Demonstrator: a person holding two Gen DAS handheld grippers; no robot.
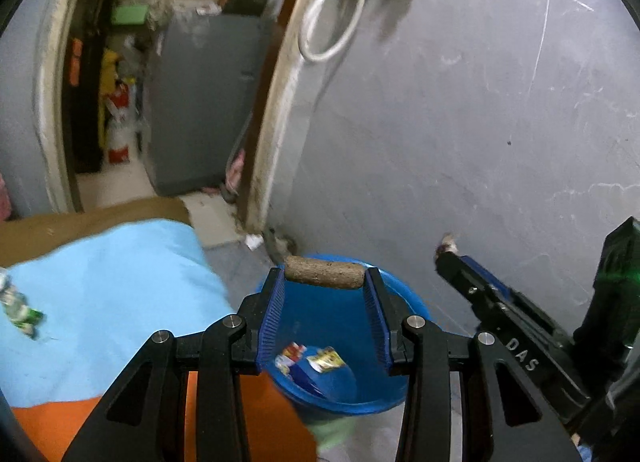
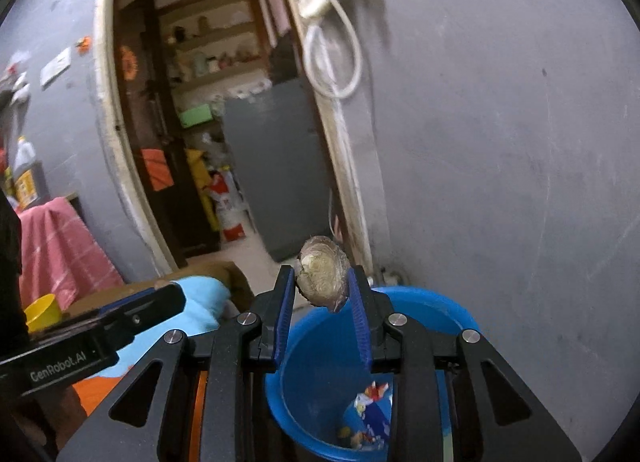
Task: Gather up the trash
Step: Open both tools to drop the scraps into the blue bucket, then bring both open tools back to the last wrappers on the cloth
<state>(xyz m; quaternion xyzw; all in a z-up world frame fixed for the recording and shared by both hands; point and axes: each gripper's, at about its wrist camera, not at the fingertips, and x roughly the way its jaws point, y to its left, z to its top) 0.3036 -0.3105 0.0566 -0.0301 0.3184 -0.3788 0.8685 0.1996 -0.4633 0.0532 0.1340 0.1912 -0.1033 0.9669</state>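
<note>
Both loads sit above the round blue plastic bucket (image 1: 394,298). Left claw (image 1: 325,276) is clamped on a rough brown cork-like cylinder (image 1: 324,273), long axis crosswise between the tips, over the bucket's far rim, so it's the nearer one. Right claw (image 2: 323,276) pinches a dry, papery, rounded beige husk (image 2: 323,274), hanging just short of the rim toward the doorway. Glossy printed wrappers (image 2: 370,410) already lie at the bottom. One crumpled wrapper (image 1: 18,308) remains on the light-blue cloth (image 1: 112,302) covering the bench.
</note>
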